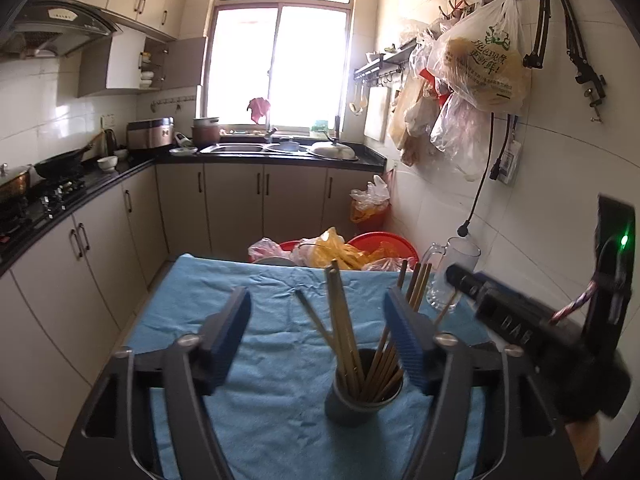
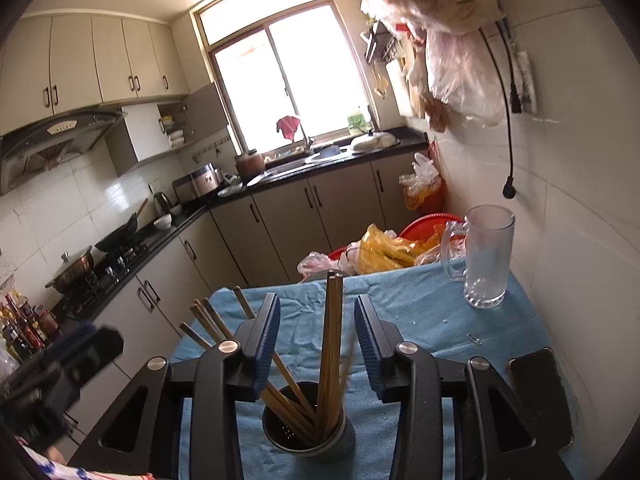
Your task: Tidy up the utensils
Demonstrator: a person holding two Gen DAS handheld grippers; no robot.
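Several things crowd the small table: a blue cloth (image 1: 276, 364) covers it, a clear glass mug (image 2: 486, 256) stands near the far right corner by the tiled wall, and red basins with plastic bags (image 1: 340, 250) sit just beyond the far edge. Only the right wrist view shows a dark phone (image 2: 540, 396) lying flat at the cloth's right side and a paper clip (image 2: 474, 338) near it. Only the left wrist view shows the hook rail on the wall with a big printed bag (image 1: 480, 68) hanging from it.

A dark round holder (image 1: 362, 394) stands upright on the cloth, filled with wooden chopsticks (image 1: 344, 320) that fan out at several angles. The left gripper (image 1: 318, 328) is spread wide with nothing between its blue pads, and the holder sits low between them, nearer the right pad; some chopsticks lean against or behind that pad. The right gripper (image 2: 316, 344) is also released, its fingers parted on either side of a near-upright pair of chopsticks without visibly touching them, the holder just below.
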